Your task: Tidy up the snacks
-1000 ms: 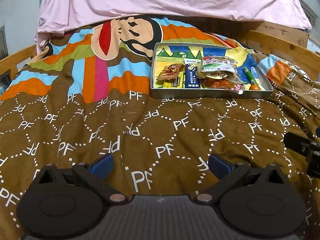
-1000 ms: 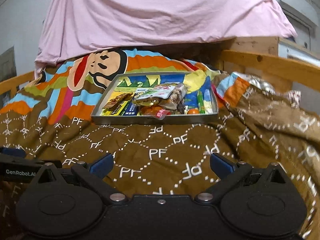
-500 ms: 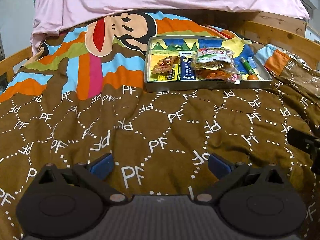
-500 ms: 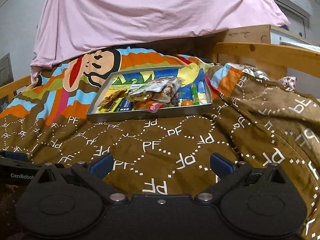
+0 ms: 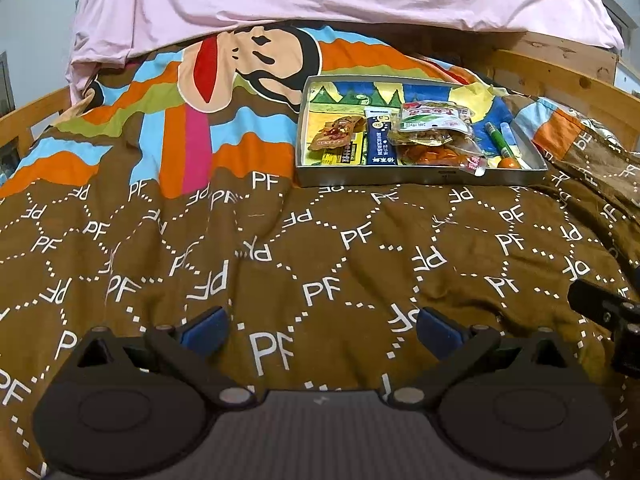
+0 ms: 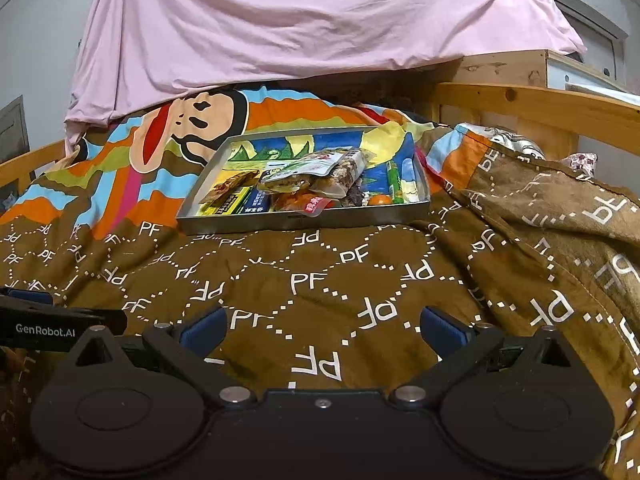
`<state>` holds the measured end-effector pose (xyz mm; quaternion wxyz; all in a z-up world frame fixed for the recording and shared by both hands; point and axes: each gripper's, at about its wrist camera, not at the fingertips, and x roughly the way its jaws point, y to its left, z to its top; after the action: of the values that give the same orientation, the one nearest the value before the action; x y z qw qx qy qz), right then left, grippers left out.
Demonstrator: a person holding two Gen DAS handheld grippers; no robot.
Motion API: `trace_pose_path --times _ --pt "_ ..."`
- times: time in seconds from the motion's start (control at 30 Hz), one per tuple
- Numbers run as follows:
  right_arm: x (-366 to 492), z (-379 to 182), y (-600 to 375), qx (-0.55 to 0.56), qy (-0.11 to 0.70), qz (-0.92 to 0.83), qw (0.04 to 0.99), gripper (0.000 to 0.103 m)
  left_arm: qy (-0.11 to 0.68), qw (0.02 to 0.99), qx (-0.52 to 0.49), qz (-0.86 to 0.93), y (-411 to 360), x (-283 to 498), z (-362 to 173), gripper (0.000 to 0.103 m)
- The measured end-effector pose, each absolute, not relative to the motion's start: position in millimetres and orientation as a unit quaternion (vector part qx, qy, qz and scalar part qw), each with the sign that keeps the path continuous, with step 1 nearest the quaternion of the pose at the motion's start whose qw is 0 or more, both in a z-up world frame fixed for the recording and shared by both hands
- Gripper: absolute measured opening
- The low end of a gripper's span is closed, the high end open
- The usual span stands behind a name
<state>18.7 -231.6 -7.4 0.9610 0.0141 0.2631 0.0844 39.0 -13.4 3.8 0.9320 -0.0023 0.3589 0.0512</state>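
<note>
A shallow metal tray [image 5: 420,178] [image 6: 304,220] with a colourful printed bottom lies on the brown quilt, far ahead of both grippers. Several snack packets lie in it: a clear bag of nuts [image 5: 434,124] [image 6: 316,170] on top, a dark blue stick pack [image 5: 382,142], a brown packet [image 5: 336,132], a green tube [image 5: 498,140] [image 6: 394,182] and a small orange piece [image 5: 508,163]. My left gripper [image 5: 320,330] is open and empty, low over the quilt. My right gripper [image 6: 322,330] is open and empty too.
The brown "PF" quilt [image 5: 320,260] covers the bed, with a folded-up ridge [image 6: 560,220] at the right. A pink sheet [image 6: 300,20] hangs behind. Wooden bed rails [image 6: 540,104] run along the right and left. The other gripper shows at the frame edges [image 5: 604,308] [image 6: 44,326].
Both grippers have drawn back and tilted a little, so the tray sits slightly farther up in view. Both stay open. Nothing in the tray has moved.
</note>
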Motion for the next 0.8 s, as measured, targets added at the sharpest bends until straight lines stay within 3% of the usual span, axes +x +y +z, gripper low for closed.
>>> trace_pose_path --times 0.8 --pt "20.2 -9.4 -231.5 0.01 0.266 0.089 0.96 0.102 0.363 0.93 -0.013 0.05 -12.9 37.6 2.1 0.102"
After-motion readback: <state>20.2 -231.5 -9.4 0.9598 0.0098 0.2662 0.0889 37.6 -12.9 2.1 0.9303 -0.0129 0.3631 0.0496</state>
